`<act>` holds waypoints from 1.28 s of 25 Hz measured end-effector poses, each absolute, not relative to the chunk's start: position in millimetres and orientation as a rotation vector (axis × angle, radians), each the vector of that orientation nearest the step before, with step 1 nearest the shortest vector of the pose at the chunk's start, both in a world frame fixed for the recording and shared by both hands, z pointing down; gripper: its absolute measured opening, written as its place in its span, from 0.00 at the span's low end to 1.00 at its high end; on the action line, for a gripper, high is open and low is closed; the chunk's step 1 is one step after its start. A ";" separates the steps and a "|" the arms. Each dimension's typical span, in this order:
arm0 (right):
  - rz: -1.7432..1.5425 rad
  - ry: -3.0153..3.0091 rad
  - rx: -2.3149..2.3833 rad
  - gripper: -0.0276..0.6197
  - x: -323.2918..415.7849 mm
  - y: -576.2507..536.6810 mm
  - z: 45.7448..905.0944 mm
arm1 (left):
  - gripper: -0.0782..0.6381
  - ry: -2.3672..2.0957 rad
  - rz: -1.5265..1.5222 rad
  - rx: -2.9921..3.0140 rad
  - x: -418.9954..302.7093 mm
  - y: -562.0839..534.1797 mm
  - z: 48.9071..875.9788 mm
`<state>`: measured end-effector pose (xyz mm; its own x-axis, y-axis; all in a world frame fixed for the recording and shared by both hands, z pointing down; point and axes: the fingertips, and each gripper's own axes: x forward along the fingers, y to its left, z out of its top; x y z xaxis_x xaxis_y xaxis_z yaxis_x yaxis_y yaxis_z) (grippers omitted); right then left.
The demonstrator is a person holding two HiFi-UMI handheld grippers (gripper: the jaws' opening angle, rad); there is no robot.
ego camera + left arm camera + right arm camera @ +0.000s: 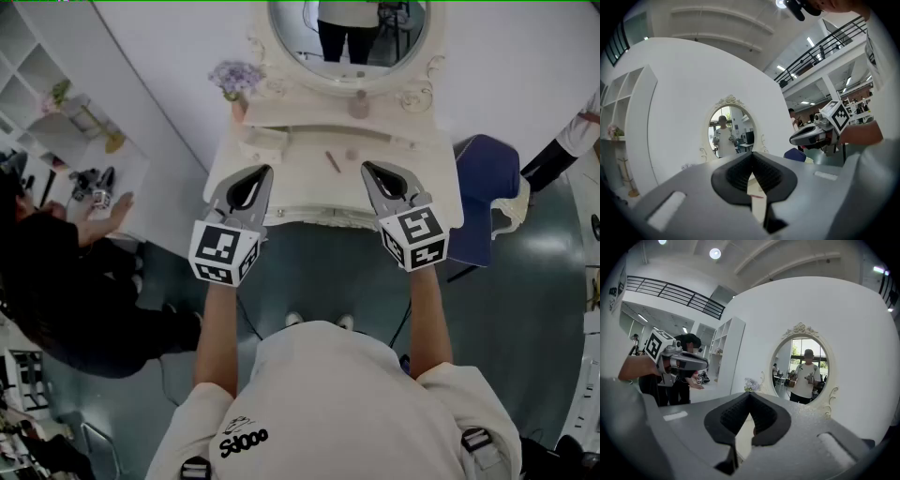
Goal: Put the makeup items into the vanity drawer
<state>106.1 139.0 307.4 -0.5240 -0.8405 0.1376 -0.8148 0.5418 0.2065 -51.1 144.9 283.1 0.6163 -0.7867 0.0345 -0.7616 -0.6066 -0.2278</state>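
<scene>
- A thin brown pencil is lying on the white counter, near the middle, with its tip slanting toward 11 o'clock.
- A small round pot is sitting just beside the pencil at its 2 o'clock, apart from it.
- A pale bottle is standing on the raised back ledge at 12 o'clock from the pot, under the oval mirror.
- The left hand-held gripper is hovering over the counter's front at the pencil's 9 o'clock, its jaws pressed together with nothing between them.
- The right hand-held gripper is hovering at the pencil's 3 o'clock, its jaws likewise pressed together and empty.
- Both are pointing toward the mirror, well apart from each other, and touching none of the items.
- A bunch of pale purple flowers is standing at the counter's 10 o'clock corner.
- A blue chair is sitting off the counter's 3 o'clock side.
- A person in dark clothes is standing at 8 o'clock.
</scene>
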 end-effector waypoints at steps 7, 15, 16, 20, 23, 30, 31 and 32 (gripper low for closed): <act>-0.133 -2.583 1.391 0.05 119.2 134.3 314.8 | 0.14 1.307 -0.206 -2.648 -40.1 145.6 287.5; -0.109 -2.619 1.306 0.05 133.5 133.6 328.0 | 0.14 1.379 -0.239 -2.656 -25.7 152.5 305.8; -0.117 -2.612 1.306 0.05 135.7 131.6 329.0 | 0.14 1.383 -0.244 -2.660 -24.0 151.6 308.5; -0.114 -2.614 1.305 0.05 141.8 122.0 333.3 | 0.14 1.387 -0.254 -2.675 -19.8 142.7 315.1; -0.117 -2.622 1.301 0.05 138.6 106.8 335.2 | 0.14 1.375 -0.271 -2.680 -21.5 126.9 315.8; -0.124 -2.629 1.306 0.05 120.3 48.2 336.7 | 0.14 1.319 -0.214 -2.775 -33.2 61.3 319.6; -0.123 -2.627 1.307 0.05 116.2 36.8 336.1 | 0.14 1.314 -0.216 -2.772 -36.2 48.3 319.2; -0.122 -2.627 1.307 0.05 111.2 24.9 335.1 | 0.14 1.313 -0.225 -2.762 -40.2 34.8 318.6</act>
